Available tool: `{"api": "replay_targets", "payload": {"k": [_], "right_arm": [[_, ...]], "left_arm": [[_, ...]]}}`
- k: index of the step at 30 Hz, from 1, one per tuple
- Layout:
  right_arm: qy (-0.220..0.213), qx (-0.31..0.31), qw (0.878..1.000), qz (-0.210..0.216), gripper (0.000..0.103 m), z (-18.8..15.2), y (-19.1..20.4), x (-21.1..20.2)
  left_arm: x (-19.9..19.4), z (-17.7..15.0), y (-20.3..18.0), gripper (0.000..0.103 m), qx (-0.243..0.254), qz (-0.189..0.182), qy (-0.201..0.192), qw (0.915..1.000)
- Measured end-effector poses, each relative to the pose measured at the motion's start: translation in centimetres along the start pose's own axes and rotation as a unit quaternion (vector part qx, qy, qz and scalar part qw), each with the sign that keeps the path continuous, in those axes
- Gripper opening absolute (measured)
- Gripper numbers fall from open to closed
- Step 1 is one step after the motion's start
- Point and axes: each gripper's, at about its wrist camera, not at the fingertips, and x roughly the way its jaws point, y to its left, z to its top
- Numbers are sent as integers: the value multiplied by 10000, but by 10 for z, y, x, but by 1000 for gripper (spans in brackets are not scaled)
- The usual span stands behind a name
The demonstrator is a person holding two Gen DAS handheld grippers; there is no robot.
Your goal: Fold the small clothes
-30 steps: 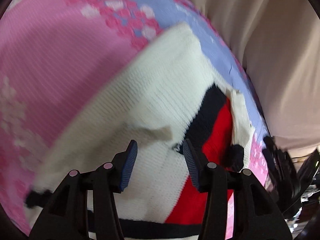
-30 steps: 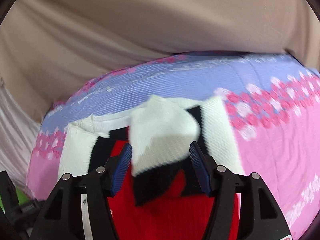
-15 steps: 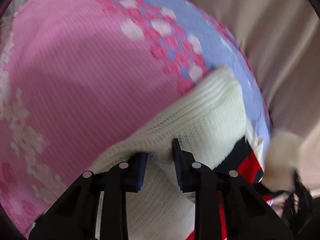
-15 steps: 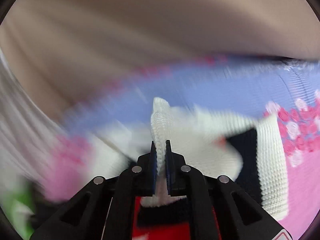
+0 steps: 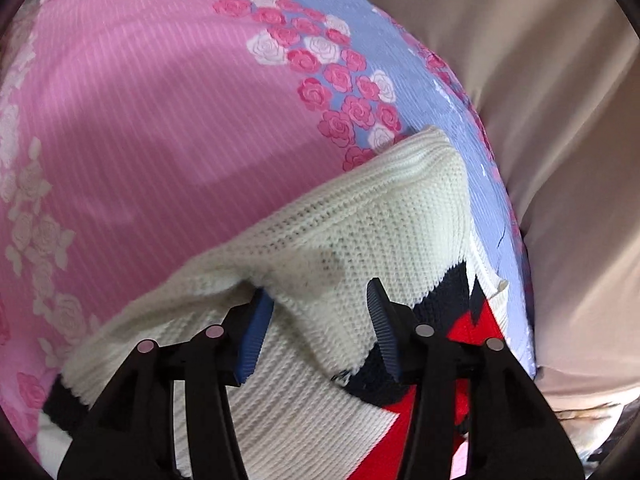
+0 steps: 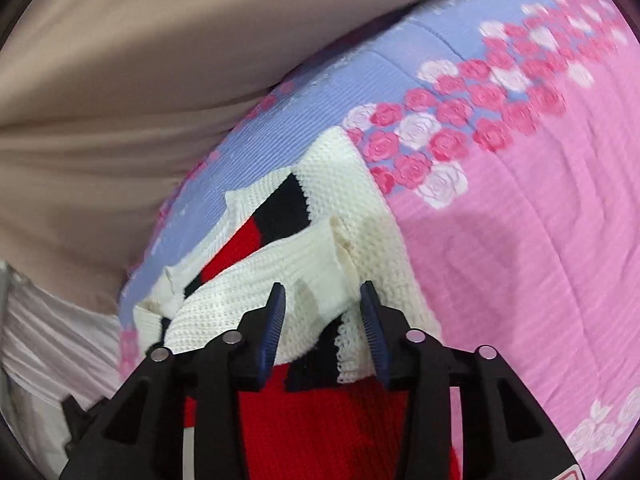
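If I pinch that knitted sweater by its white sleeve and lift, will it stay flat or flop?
Probably flop: the sweater is a chunky knit, and its white sleeve already bends softly over the body. It likely won't slip, since the ribbed texture should catch on the right gripper pads. It may drag on the bedspread.

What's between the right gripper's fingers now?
Right wrist view: right gripper is open, and a white folded flap of the sweater lies in the gap, not clamped.

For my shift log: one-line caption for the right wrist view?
Right gripper, jaws open, over a folded white sleeve of the red-black-white knit sweater on a pink-and-blue rose bedspread.
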Motion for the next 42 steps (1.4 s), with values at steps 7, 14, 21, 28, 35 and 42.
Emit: {"api": "replay_targets", "payload": {"k": [7,14,21,28,35,42], "right_arm": [[-61,-257,9964,807,6,28,44,-21],[-689,288,9955,-590,18,72,13,-43],[-13,480,9988,-45,48,-4,1,-28],[451,461,9979,-38,46,-15,28,35],[-782,-47,9826,1684,6,17,88,-50],[139,-23,9999,60,6,6,8,14]], "left_arm": [[-22,21,2,12,-38,-244,-401,9989],[-2,22,15,13,-215,89,-253,9994],[-3,10,16,21,-62,40,-257,9996],[1,10,11,21,-107,-62,-134,9998],[-45,19,6,9,-21,-498,-1164,9920],[-1,-3,23,9,200,186,-829,9962]]}}
